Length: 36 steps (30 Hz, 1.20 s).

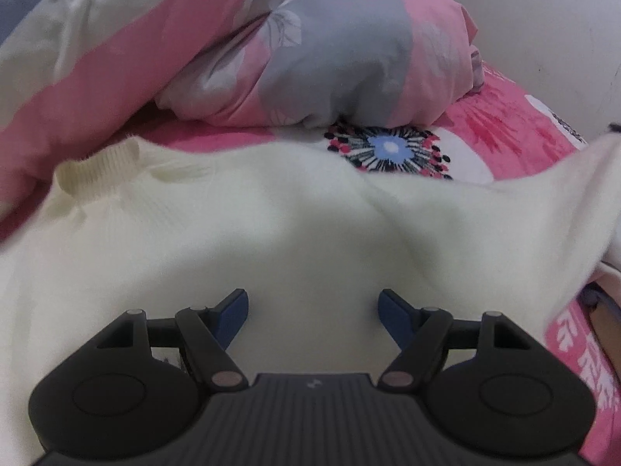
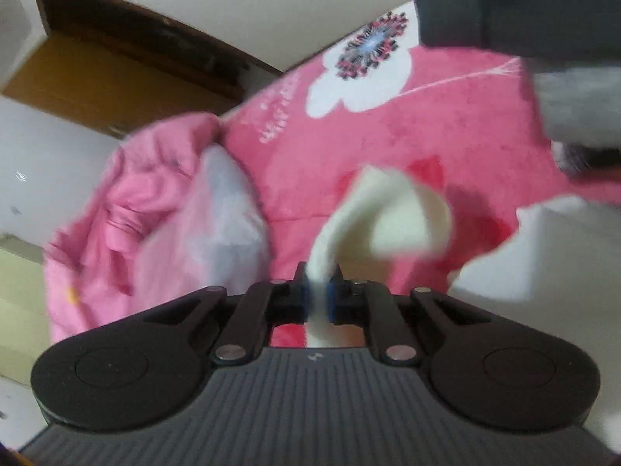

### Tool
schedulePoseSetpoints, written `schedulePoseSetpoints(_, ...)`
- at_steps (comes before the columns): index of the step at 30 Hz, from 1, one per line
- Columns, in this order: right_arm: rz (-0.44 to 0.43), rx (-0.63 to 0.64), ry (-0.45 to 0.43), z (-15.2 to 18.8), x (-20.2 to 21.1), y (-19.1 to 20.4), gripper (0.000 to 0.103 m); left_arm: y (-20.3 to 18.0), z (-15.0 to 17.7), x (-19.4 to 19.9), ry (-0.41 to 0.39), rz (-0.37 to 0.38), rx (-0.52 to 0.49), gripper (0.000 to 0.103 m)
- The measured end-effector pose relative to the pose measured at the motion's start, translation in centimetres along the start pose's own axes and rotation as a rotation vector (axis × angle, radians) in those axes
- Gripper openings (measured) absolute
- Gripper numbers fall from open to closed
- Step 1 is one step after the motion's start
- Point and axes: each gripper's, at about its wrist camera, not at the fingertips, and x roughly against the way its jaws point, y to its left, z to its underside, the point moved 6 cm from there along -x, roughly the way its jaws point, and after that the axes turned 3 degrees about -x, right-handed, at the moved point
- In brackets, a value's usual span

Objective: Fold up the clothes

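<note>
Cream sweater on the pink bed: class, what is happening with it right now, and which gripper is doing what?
A person with a gripper in each hand is folding a cream sweater that lies spread on a pink flowered bedspread. The right gripper is shut on a strip of the sweater's fabric, which rises in a loop above its fingers. The left gripper hangs open over the body of the sweater, gripping nothing. A bunched pink, grey and white quilt lies beyond the sweater.

Under the left hand-held gripper (image 1: 312, 312), matt black plastic with blue pads, lies a cream sweater (image 1: 240, 225) of soft, finely ribbed knit. Beyond it the pink bed cover (image 1: 504, 128) looks fleecy, the bunched quilt (image 1: 295, 50) smooth cotton-like cloth.
</note>
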Motion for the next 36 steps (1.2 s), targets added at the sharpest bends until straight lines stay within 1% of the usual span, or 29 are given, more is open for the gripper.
schedulePoseSetpoints(1,-0.048,0.009,-0.004,0.4,1.3,1.0,0.007,0.0,-0.3,0.2,-0.016,0.000,-0.001,0.075)
schedulePoseSetpoints(2,-0.094,0.045,-0.011,0.8,2.7,2.3,0.007,-0.1,-0.7,0.4,-0.030,0.001,-0.004,0.075)
schedulePoseSetpoints(4,-0.178,0.119,-0.028,1.4,5.4,4.6,0.007,-0.4,-1.1,-0.2,-0.020,-0.004,-0.013,0.075)
schedulePoseSetpoints(5,-0.180,0.172,-0.050,1.7,6.4,5.0,0.007,-0.5,-1.2,-0.6,-0.011,-0.009,-0.018,0.075)
schedulePoseSetpoints(7,-0.179,0.261,-0.090,2.1,8.2,5.5,0.007,-0.7,-0.8,-2.0,0.038,-0.032,-0.032,0.076)
schedulePoseSetpoints(9,-0.151,0.212,-0.099,2.2,8.4,4.0,0.007,-1.0,-0.7,-2.3,0.035,-0.053,-0.059,0.077)
schedulePoseSetpoints(11,-0.123,0.164,-0.107,2.2,8.6,2.5,0.007,-1.3,-1.1,-1.8,0.023,-0.059,-0.077,0.073)
schedulePoseSetpoints(12,-0.113,0.142,-0.112,2.3,8.6,1.9,0.007,-1.5,-1.5,-1.4,0.002,-0.055,-0.081,0.073)
schedulePoseSetpoints(14,-0.127,0.120,-0.120,2.6,8.4,1.5,0.007,-1.9,-2.5,-0.2,-0.063,-0.032,-0.082,0.073)
schedulePoseSetpoints(16,-0.145,0.121,-0.123,2.6,8.2,1.8,0.007,-2.8,-3.5,-0.1,-0.101,0.016,-0.086,0.074)
schedulePoseSetpoints(17,-0.152,0.124,-0.121,2.5,8.2,1.9,0.007,-3.5,-3.9,-0.4,-0.101,0.043,-0.093,0.074)
schedulePoseSetpoints(19,-0.166,0.131,-0.118,2.3,8.2,2.3,0.007,-4.8,-3.8,-2.2,-0.054,0.109,-0.074,0.074)
schedulePoseSetpoints(20,-0.175,0.134,-0.118,2.3,8.4,2.5,0.007,-5.4,-3.7,-3.1,-0.028,0.144,-0.059,0.077)
schedulePoseSetpoints(21,-0.185,0.138,-0.116,2.4,8.6,2.8,0.007,-5.8,-3.4,-3.8,-0.013,0.147,-0.057,0.078)
schedulePoseSetpoints(22,-0.199,0.140,-0.112,2.6,9.1,3.2,0.007,-6.0,-3.1,-4.3,-0.006,0.123,-0.065,0.080)
schedulePoseSetpoints(23,-0.213,0.145,-0.108,2.8,9.6,3.6,0.007,-6.1,-3.1,-4.3,-0.004,0.114,-0.065,0.080)
schedulePoseSetpoints(25,-0.240,0.171,-0.093,3.6,10.0,5.0,0.007,-5.7,-3.5,-3.4,-0.007,0.120,-0.053,0.079)
schedulePoseSetpoints(28,-0.296,0.227,-0.075,4.9,10.6,7.6,0.007,-3.1,-3.9,-0.3,-0.035,0.123,0.039,0.079)
schedulePoseSetpoints(30,-0.337,0.252,-0.059,6.0,10.6,9.7,0.007,-0.2,-3.5,2.4,-0.041,0.096,0.108,0.079)
schedulePoseSetpoints(32,-0.385,0.276,-0.026,7.8,10.9,11.8,0.007,3.1,-2.9,5.3,-0.038,0.070,0.188,0.079)
schedulePoseSetpoints(34,-0.428,0.311,0.011,9.9,11.2,14.0,0.007,6.8,-2.2,8.3,-0.017,0.061,0.310,0.079)
schedulePoseSetpoints(36,-0.468,0.361,0.051,12.4,11.4,16.1,0.007,11.0,-1.3,11.6,-0.013,0.078,0.478,0.079)
